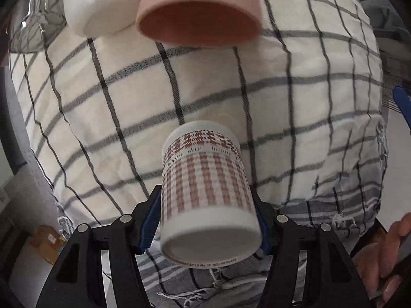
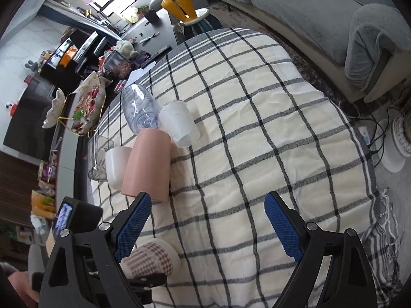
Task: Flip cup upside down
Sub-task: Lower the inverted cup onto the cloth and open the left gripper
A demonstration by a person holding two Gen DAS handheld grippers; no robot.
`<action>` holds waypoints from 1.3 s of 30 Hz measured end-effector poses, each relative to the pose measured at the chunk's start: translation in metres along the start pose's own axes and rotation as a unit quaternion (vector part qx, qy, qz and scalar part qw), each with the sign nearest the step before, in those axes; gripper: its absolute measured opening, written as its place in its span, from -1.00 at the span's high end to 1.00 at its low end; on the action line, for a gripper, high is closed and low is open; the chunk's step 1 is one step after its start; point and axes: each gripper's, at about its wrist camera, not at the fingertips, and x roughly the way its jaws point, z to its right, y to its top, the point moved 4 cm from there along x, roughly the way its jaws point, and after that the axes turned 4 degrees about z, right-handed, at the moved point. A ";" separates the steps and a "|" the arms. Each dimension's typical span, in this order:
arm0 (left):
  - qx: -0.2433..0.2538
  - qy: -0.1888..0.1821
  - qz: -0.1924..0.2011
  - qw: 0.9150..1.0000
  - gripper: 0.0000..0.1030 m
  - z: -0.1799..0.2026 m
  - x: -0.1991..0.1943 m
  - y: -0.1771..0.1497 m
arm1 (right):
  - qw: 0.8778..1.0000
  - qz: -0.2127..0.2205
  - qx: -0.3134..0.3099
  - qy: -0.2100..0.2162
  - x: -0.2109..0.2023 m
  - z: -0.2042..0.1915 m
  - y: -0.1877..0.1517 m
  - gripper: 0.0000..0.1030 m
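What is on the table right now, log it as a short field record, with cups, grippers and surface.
held cup: checked paper cup, base toward the left camera, rim pointing away toward the cloth
left gripper: shut on the checked paper cup, blue pads on both sides
right gripper: open, holding nothing, above the cloth
other cups: pink cup, white cup, frosted cup, clear glass, grouped at one edge of the cloth
surface: checked tablecloth
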 end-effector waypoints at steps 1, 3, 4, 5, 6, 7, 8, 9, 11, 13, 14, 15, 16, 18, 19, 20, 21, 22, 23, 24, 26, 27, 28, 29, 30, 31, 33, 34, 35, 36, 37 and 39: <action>0.000 0.000 0.000 1.000 -0.18 0.001 0.001 0.000 | 1.000 0.001 0.001 0.001 0.000 0.000 0.000 -0.75; 0.001 -0.001 0.003 1.000 -0.19 0.001 -0.001 0.000 | 1.000 -0.001 0.005 0.004 0.001 0.001 0.001 -0.75; 0.004 0.001 0.005 1.000 -0.19 0.002 -0.003 0.000 | 1.000 -0.002 0.006 0.004 0.002 0.002 0.001 -0.75; 0.007 0.003 0.007 1.000 -0.26 0.004 -0.004 -0.002 | 1.000 -0.002 0.006 0.004 0.001 0.003 0.001 -0.75; 0.008 0.003 0.008 1.000 -0.30 0.003 -0.008 -0.001 | 1.000 -0.001 0.006 0.005 0.001 0.002 0.002 -0.75; 0.008 0.004 0.013 1.000 -0.38 0.004 -0.009 -0.003 | 1.000 0.000 0.005 0.005 0.001 0.002 0.002 -0.75; 0.006 0.006 0.020 1.000 -0.45 0.003 -0.013 -0.004 | 1.000 0.000 0.005 0.004 0.000 0.003 0.001 -0.75; 0.006 0.006 0.027 1.000 -0.49 0.001 -0.017 -0.003 | 1.000 0.002 0.002 0.004 -0.003 0.002 0.001 -0.75; 0.005 0.008 0.044 0.999 -0.58 -0.001 -0.021 -0.004 | 1.000 0.006 -0.002 0.004 -0.008 0.001 -0.001 -0.75; 0.001 0.009 0.068 0.998 -0.59 -0.002 -0.029 -0.013 | 1.000 0.016 -0.010 0.003 -0.017 -0.002 -0.003 -0.75; 0.000 0.010 0.081 0.997 -0.60 -0.002 -0.032 -0.018 | 1.000 0.022 -0.015 0.002 -0.022 -0.004 -0.005 -0.75; -0.002 0.011 0.094 0.996 -0.61 -0.001 -0.035 -0.023 | 0.999 0.028 -0.020 0.001 -0.027 -0.005 -0.007 -0.75; -0.004 0.012 0.116 0.993 -0.62 -0.003 -0.036 -0.023 | 0.999 0.033 -0.024 0.000 -0.032 -0.007 -0.009 -0.75; -0.011 0.013 0.152 0.988 -0.68 -0.004 -0.047 -0.037 | 0.998 0.048 -0.041 -0.002 -0.043 -0.012 -0.016 -0.75; -0.016 0.012 0.166 0.986 -0.71 -0.005 -0.051 -0.043 | 0.997 0.053 -0.048 -0.004 -0.047 -0.014 -0.019 -0.75; -0.021 0.012 0.184 0.983 -0.71 -0.007 -0.055 -0.050 | 0.997 0.059 -0.055 -0.004 -0.051 -0.016 -0.023 -0.75; -0.027 0.012 0.198 0.980 -0.71 -0.010 -0.059 -0.057 | 0.996 0.062 -0.060 -0.005 -0.055 -0.017 -0.026 -0.75; -0.035 0.012 0.219 0.975 -0.71 -0.012 -0.063 -0.065 | 0.995 0.067 -0.068 -0.007 -0.059 -0.020 -0.030 -0.75; -0.041 0.014 0.234 0.971 -0.72 -0.014 -0.066 -0.072 | 0.995 0.070 -0.075 -0.008 -0.062 -0.021 -0.035 -0.75; -0.047 0.016 0.248 0.968 -0.72 -0.016 -0.067 -0.077 | 0.994 0.073 -0.081 -0.009 -0.065 -0.023 -0.039 -0.75; -0.060 0.023 0.280 0.958 -0.72 -0.024 -0.069 -0.085 | 0.992 0.080 -0.094 -0.012 -0.070 -0.026 -0.047 -0.75; -0.065 0.027 0.294 0.953 -0.73 -0.022 -0.067 -0.087 | 0.991 0.084 -0.101 -0.014 -0.074 -0.027 -0.051 -0.74; -0.069 0.031 0.309 0.948 -0.74 -0.023 -0.067 -0.092 | 0.990 0.089 -0.108 -0.017 -0.076 -0.029 -0.054 -0.74; -0.073 0.036 0.325 0.942 -0.75 -0.025 -0.068 -0.098 | 0.988 0.095 -0.116 -0.020 -0.079 -0.031 -0.057 -0.75; -0.077 0.038 0.339 0.937 -0.76 -0.026 -0.068 -0.101 | 0.987 0.102 -0.125 -0.025 -0.082 -0.033 -0.060 -0.75; -0.082 0.041 0.354 0.931 -0.77 -0.028 -0.070 -0.105 | 0.985 0.109 -0.133 -0.029 -0.085 -0.035 -0.063 -0.75; -0.092 0.053 0.385 0.917 -0.78 -0.032 -0.075 -0.115 | 0.980 0.124 -0.151 -0.039 -0.090 -0.040 -0.067 -0.74; -0.094 0.056 0.398 0.911 -0.82 -0.034 -0.075 -0.117 | 0.978 0.131 -0.159 -0.044 -0.092 -0.042 -0.069 -0.75; -0.098 0.060 0.413 0.904 -0.85 -0.034 -0.077 -0.120 | 0.976 0.136 -0.165 -0.047 -0.094 -0.044 -0.070 -0.75; -0.103 0.064 0.432 0.894 -0.86 -0.035 -0.081 -0.125 | 0.973 0.145 -0.173 -0.052 -0.096 -0.046 -0.072 -0.75; -0.106 0.066 0.443 0.888 -0.89 -0.035 -0.082 -0.127 | 0.970 0.153 -0.179 -0.055 -0.099 -0.049 -0.074 -0.75; -0.112 0.074 0.473 0.871 -0.92 -0.037 -0.088 -0.135 | 0.965 0.169 -0.189 -0.060 -0.103 -0.051 -0.077 -0.77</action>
